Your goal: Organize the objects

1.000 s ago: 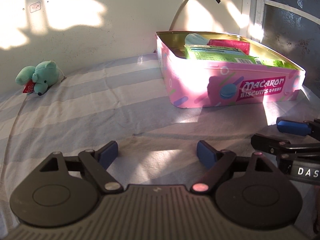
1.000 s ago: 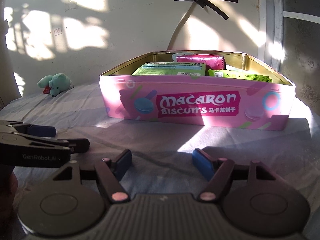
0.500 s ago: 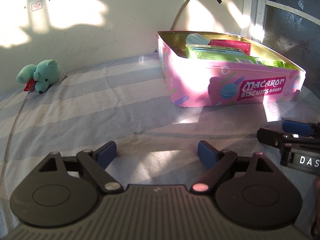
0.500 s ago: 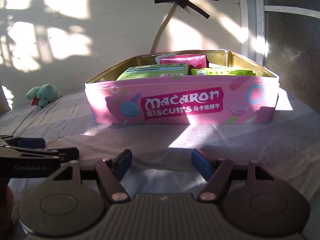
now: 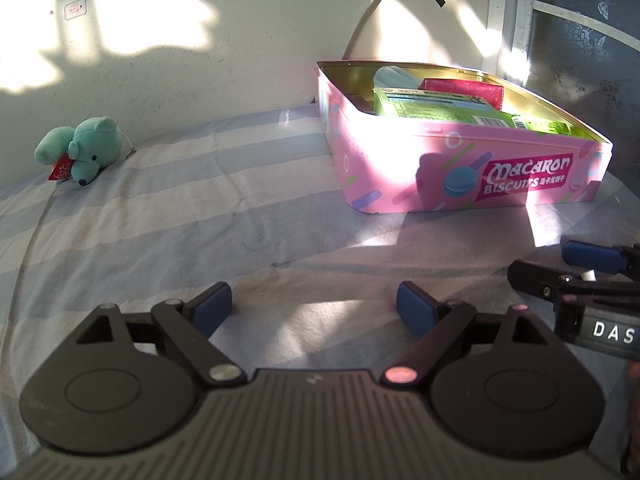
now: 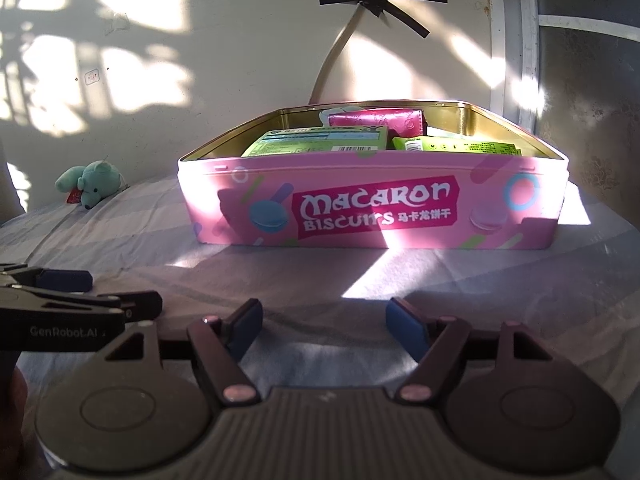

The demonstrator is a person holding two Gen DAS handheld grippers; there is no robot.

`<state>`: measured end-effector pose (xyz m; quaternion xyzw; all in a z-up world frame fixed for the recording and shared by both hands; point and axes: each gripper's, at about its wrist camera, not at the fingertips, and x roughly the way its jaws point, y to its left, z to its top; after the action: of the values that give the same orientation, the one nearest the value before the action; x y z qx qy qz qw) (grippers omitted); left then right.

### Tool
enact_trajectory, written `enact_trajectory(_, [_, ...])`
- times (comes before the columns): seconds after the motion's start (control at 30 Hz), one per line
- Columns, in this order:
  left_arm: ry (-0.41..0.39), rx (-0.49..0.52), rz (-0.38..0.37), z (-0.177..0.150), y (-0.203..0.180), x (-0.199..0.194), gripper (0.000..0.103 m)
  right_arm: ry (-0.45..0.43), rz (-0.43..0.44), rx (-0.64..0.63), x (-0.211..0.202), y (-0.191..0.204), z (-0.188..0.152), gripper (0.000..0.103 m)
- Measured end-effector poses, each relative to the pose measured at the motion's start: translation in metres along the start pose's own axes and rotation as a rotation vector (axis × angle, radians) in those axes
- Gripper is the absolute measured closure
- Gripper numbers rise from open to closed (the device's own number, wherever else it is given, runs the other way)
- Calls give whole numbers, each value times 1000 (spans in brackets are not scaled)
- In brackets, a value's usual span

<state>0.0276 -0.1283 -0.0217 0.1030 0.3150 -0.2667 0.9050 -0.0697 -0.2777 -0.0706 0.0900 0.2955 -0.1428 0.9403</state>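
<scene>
A pink "Macaron Biscuits" tin (image 5: 400, 160) (image 6: 360, 184) stands open on the striped sheet. It holds green boxes (image 6: 320, 142), a magenta wallet (image 6: 376, 118) and a pale blue item (image 5: 394, 76). A teal plush bear (image 5: 82, 148) (image 6: 92, 186) lies at the far left by the wall. My left gripper (image 5: 314, 306) is open and empty over the sheet, short of the tin and left of it. My right gripper (image 6: 324, 318) is open and empty, facing the tin's front. Each gripper shows at the edge of the other's view.
A striped bedsheet (image 5: 180, 216) covers the surface. A cream wall (image 5: 200, 60) runs behind it, with a cable (image 6: 336, 56) taped to it above the tin. A dark window frame (image 6: 532, 40) stands at the right.
My right gripper has swung so the tin sits centred in its view, after drifting left. My left gripper has barely moved. Both stay open.
</scene>
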Motion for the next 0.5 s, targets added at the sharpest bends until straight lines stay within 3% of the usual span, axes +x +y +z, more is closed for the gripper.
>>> enact_trajectory(0.2, [18,-1,13,0,21,0,8,24,59,-55,3,19,1,32])
enact_trajectory(0.33, [32,-67,101,-1,66,-2,7,48,144,-136,8,50,3,31])
enact_trajectory(0.5, [30,-208,282,-9,148,-12,8,94,308,-319,17,109,3,28])
